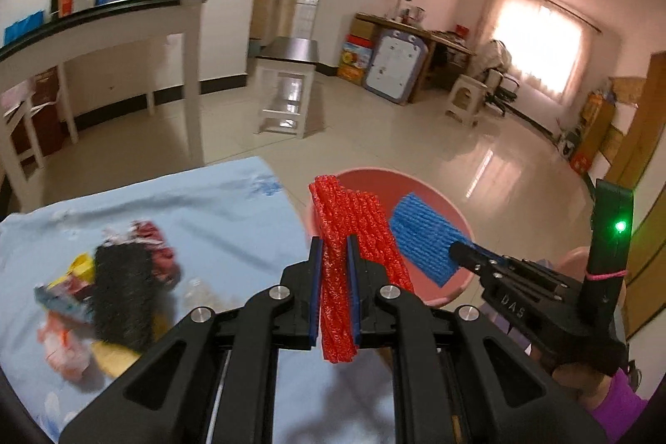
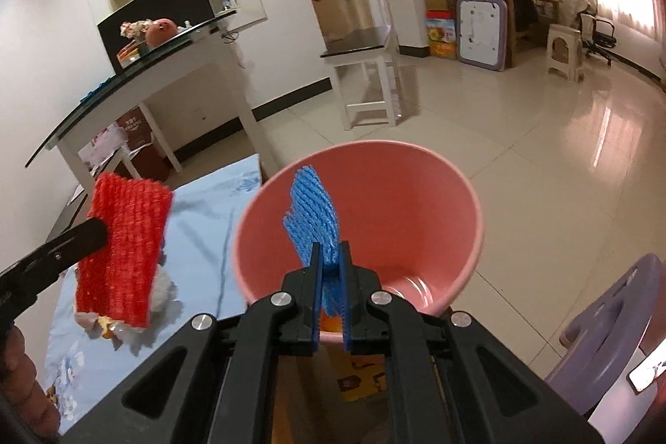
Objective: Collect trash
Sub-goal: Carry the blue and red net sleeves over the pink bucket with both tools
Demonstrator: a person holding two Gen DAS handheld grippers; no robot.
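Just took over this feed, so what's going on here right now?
A person is clearing trash with two handheld grippers. The left gripper is shut on a red foam net, and the right gripper is shut on a blue foam net over the pink bin. More trash remains on the blue cloth.

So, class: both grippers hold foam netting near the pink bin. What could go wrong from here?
The red net in the left gripper looks nearer the pink bin's rim than its middle; released now, it may fall outside. The blue net in the right gripper is light and might snag on the pads.
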